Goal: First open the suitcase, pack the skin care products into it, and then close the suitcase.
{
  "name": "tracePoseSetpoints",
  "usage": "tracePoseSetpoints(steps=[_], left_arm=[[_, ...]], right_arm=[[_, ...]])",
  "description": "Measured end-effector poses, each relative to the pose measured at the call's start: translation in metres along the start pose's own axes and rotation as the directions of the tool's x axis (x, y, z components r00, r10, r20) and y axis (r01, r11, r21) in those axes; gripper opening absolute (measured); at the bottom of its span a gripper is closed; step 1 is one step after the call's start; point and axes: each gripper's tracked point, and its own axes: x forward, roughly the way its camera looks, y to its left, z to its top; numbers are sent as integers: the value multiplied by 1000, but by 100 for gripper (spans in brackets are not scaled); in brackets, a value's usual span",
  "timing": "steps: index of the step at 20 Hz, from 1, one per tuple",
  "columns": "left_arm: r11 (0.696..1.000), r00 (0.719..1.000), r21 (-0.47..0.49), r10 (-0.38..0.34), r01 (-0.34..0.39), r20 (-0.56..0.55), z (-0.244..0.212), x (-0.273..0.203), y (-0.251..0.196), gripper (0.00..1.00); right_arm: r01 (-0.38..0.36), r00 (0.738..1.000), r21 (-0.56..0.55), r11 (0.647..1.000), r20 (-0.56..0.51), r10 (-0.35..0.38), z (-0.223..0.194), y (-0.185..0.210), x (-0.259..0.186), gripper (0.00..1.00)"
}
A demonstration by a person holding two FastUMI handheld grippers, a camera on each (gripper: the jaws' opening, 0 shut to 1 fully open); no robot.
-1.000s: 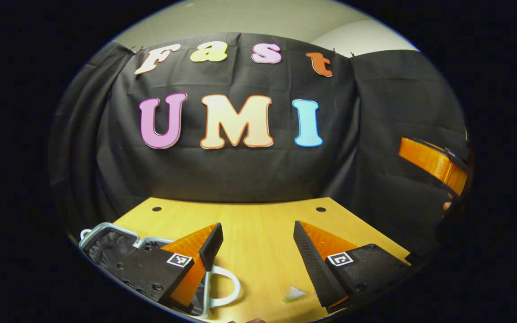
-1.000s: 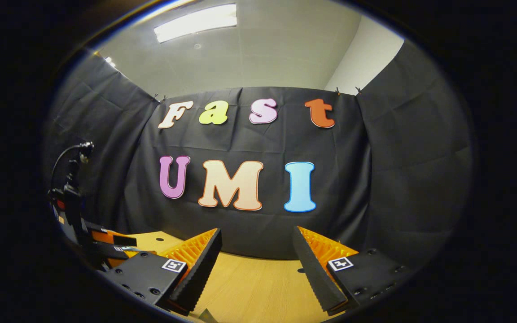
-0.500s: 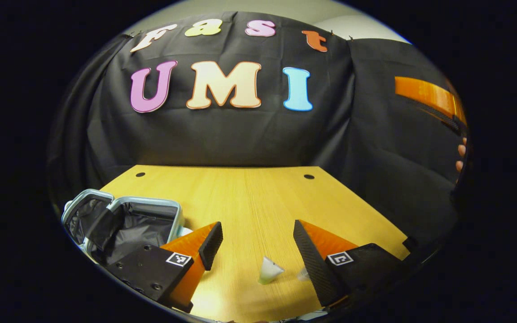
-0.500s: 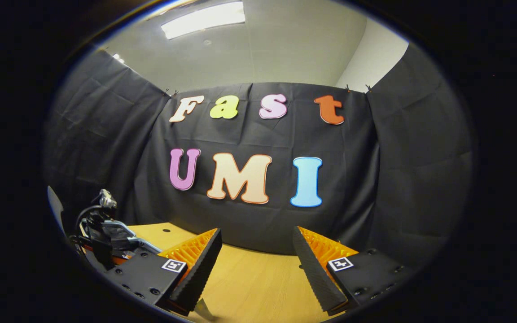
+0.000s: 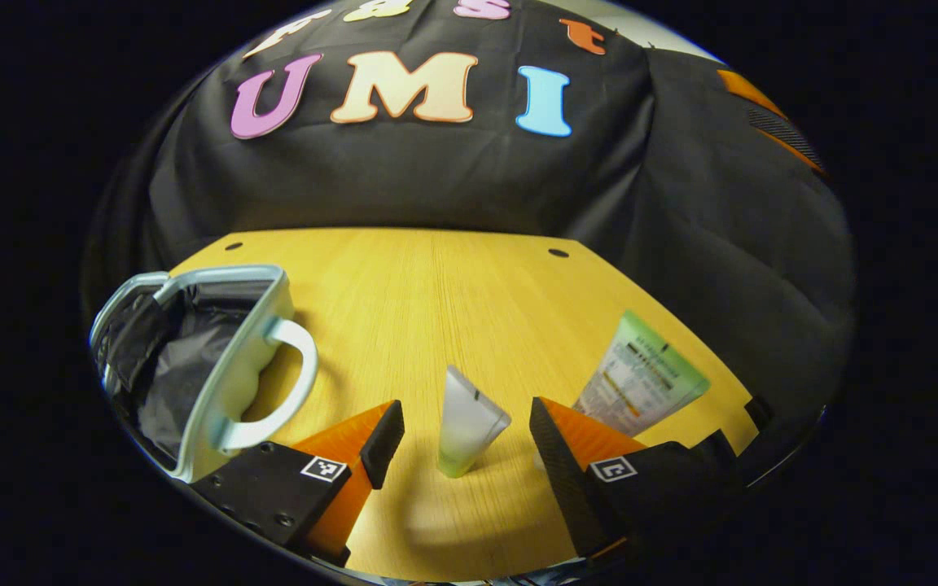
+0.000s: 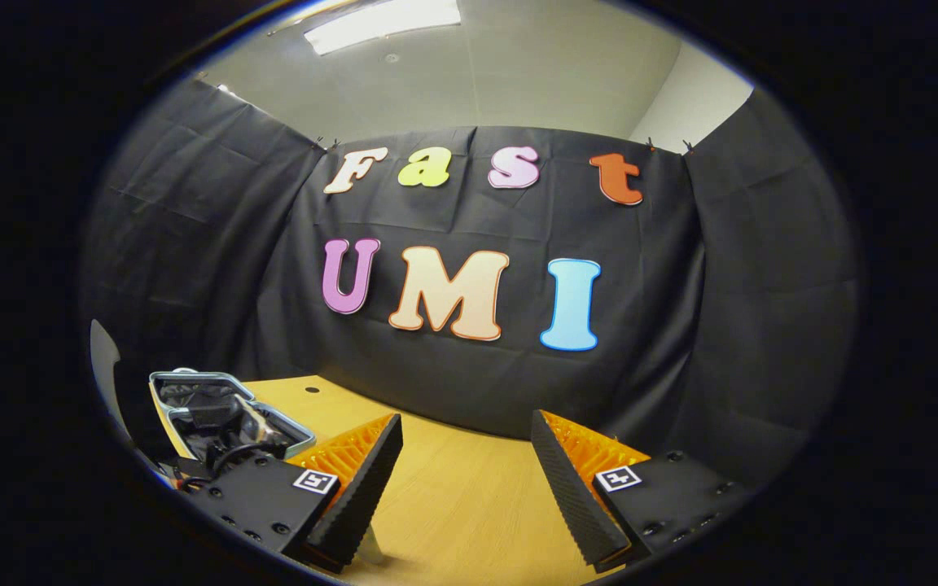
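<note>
The suitcase (image 5: 192, 366) lies open at the left of the bench (image 5: 436, 285), dark lining showing, so the packing step seems to be in hand. The left tool (image 5: 457, 443) is wide open and empty, with a small tube (image 5: 469, 419) standing cap-down between its fingers but touching neither, and a larger green-topped tube (image 5: 640, 378) just to its right. Next it probably needs to advance and close on the small tube, while the right tool (image 6: 461, 480) hangs open, holding nothing

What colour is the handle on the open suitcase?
The handle of the suitcase is white, seen best in the left gripper view.
</note>
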Motion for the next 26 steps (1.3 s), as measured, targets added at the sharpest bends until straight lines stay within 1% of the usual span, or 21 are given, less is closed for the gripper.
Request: tracePoseSetpoints(steps=[1, 2, 3, 4, 5, 7, 8, 10, 13, 16, 19, 22, 24, 26], left_arm=[[1000, 1000, -9, -8, 8, -4, -3, 3, 2, 90], [1000, 1000, -17, -16, 16, -12, -6, 5, 1, 80], [999, 999, -29, -28, 27, -21, -8, 8, 1, 76], [999, 999, -38, -35, 34, -32, -12, 9, 1, 62], [999, 998, -40, -38, 36, -46, -14, 10, 3, 54], [1000, 998, -20, -25, 24, -64, -17, 10, 10, 33], [999, 996, -22, -47, 46, -72, -18, 11, 7, 23], [999, 996, -10, -53, 52, -78, -12, 5, 7, 20], [999, 998, 29, -43, 45, -54, 16, -12, 9, 19], [999, 999, 43, -25, 26, -24, 46, -36, 14, 19], [997, 1000, 68, 21, -21, 6, 72, -63, 29, 19], [994, 997, 78, 71, -72, 10, 84, -86, 44, 18], [993, 995, 65, 96, -97, 13, 89, -99, 51, 18], [991, 993, 51, 122, -122, 6, 90, -112, 58, 18]], right_arm=[[-18, 1000, -4, 1000, -11, 18, -6, 6, 0, 99], [-45, 999, -8, 999, -22, 45, -13, 14, -2, 99], [-70, 997, -14, 997, -33, 69, -20, 23, -3, 99], [-90, 995, -20, 996, -43, 89, -26, 28, -5, 99], [-112, 993, -24, 993, -51, 111, -32, 35, -7, 100], [-159, 986, -27, 987, -60, 158, -41, 50, -9, 99], [-185, 981, -25, 982, -67, 183, -47, 58, -9, 99], [-221, 972, -18, 975, -81, 219, -60, 70, -12, 100], [-263, 957, -4, 965, -133, 260, -93, 87, -15, 99], [-259, 948, 7, 966, -193, 255, -132, 92, -17, 99], [-261, 935, 41, 964, -239, 263, -168, 102, -17, 99], [-269, 912, 63, 961, -303, 275, -206, 113, -19, 99], [-265, 906, 75, 961, -321, 275, -222, 116, -16, 99], [-244, 903, 98, 965, -340, 263, -235, 114, -10, 96]])
